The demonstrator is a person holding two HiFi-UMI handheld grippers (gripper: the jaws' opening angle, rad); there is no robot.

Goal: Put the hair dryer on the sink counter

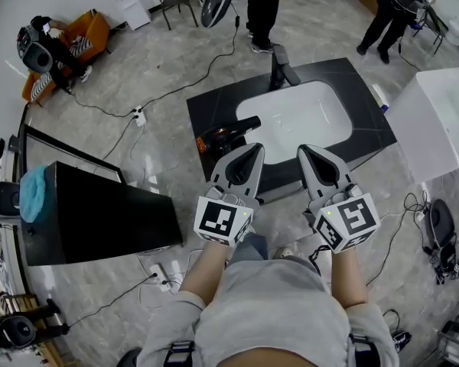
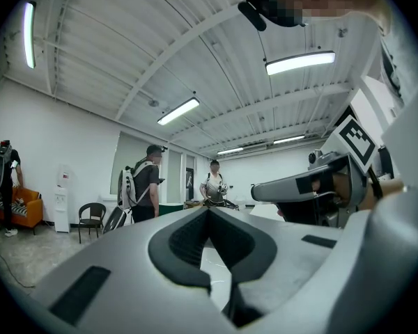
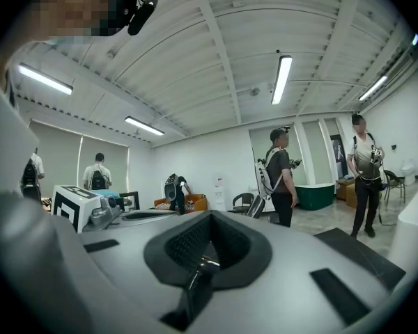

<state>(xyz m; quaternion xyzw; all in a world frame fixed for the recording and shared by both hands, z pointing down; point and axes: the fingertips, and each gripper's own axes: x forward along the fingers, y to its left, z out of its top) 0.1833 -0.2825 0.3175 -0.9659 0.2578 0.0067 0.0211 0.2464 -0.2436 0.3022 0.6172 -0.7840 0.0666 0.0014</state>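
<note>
Task's hair dryer (image 1: pixel 223 134): black body w/ orange trim, lying on its side on the sink counter (image 1: pixel 367 121), just left of the white basin (image 1: pixel 306 117), one end pointing toward the basin's rim. So it looks to be where the task wants it already; nothing has hold of it.

Handling, my guess: rigid plastic shell, fairly light but weighted toward the motor end, smooth and rounded, so pads could slide on the barrel. Best hold is prob. the handle, across its narrower sides, close to where it joins the body. The barrel looks too fat and slick for a two-jaw pinch. Can't make out a cord; if there is one it could drag or snag on the counter edge. Tough enough for a gentle set-down, but a slip into the basin would knock it about.

Left gripper (image 1: pixel 252 151): at the basin's near-left corner, tip near the dryer and apparently clear of it. In its own view (image 2: pixel 209 211) the jaws stand together, tips meeting, nothing between the pads.

Right gripper (image 1: pixel 307 151): near side of the basin, toward its right corner. Jaws fully together (image 3: pixel 207 216), empty.

Faucet (image 1: pixel 279 66) stands at the basin's far side. Further off on that side, people stand on the tiled floor.
</note>
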